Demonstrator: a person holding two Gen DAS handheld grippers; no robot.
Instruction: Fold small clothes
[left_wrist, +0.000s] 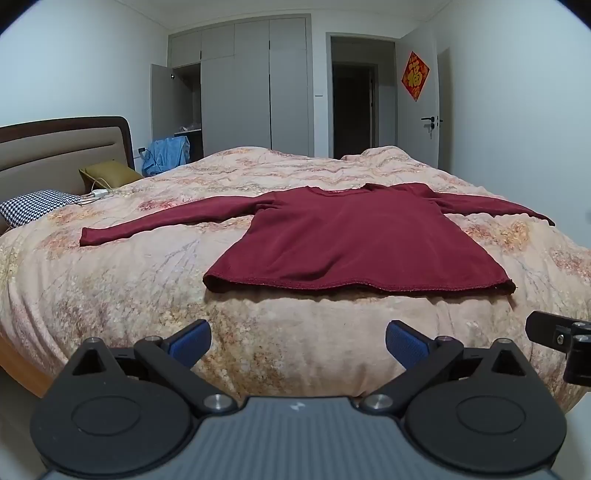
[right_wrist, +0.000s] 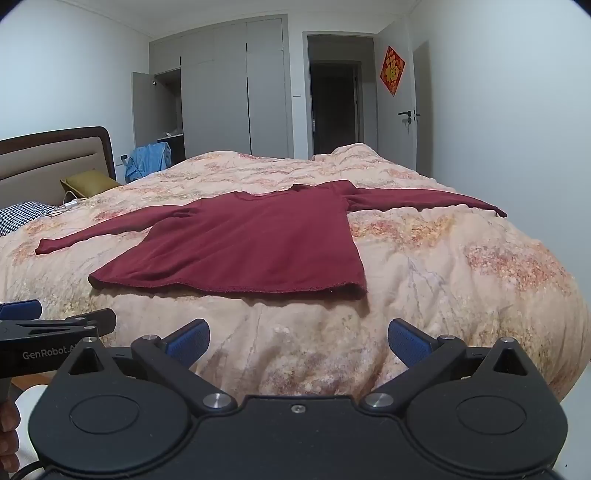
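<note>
A dark red long-sleeved shirt (left_wrist: 354, 236) lies flat on the bed, both sleeves spread out to the sides, hem toward me. It also shows in the right wrist view (right_wrist: 251, 247). My left gripper (left_wrist: 298, 343) is open and empty, below and short of the hem. My right gripper (right_wrist: 298, 341) is open and empty, short of the hem and toward its right end. Part of the right gripper shows at the right edge of the left wrist view (left_wrist: 565, 339). The left gripper shows at the left edge of the right wrist view (right_wrist: 55, 325).
The bed has a peach patterned quilt (left_wrist: 110, 295) that rounds down at the near edge. A checked pillow (left_wrist: 33, 206), an olive cushion (left_wrist: 110, 173) and a white charger lie by the headboard (left_wrist: 55, 147). A wardrobe and an open doorway stand behind.
</note>
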